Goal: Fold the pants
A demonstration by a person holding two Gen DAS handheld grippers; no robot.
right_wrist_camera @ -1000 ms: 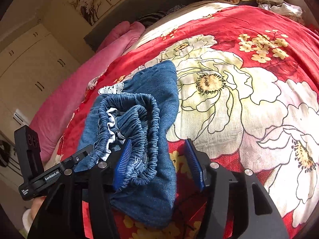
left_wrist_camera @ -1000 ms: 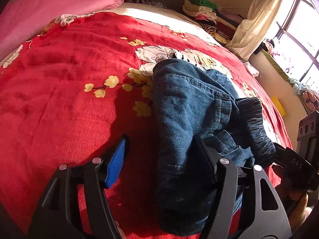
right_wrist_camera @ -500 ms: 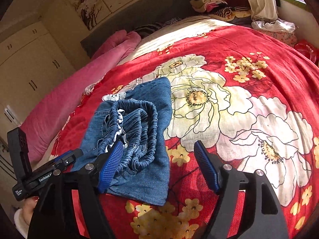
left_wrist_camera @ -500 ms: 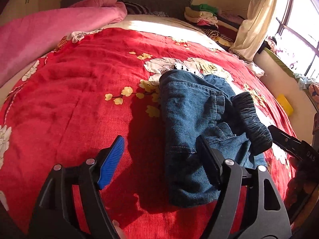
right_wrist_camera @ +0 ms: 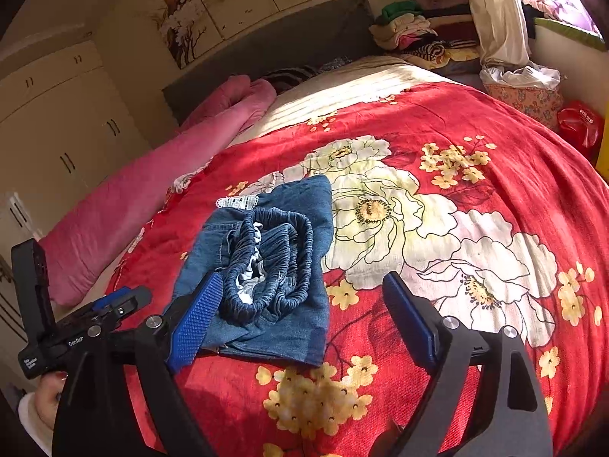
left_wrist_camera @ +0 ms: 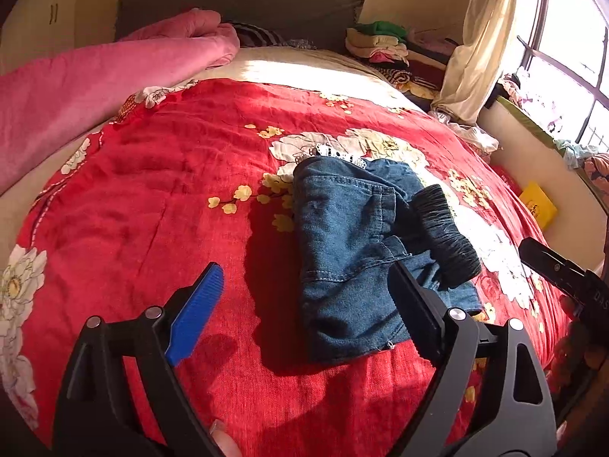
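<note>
Left wrist view is showing the folded pants lying on the red blanket, long side pointing away, just ahead of the left gripper. The right gripper is sitting equally near. Both are gaping wide, holding nothing.

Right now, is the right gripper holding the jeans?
No, in the right wrist view the right gripper has its jaws spread wide with nothing between them, and the folded jeans lie free on the red bedspread.
</note>
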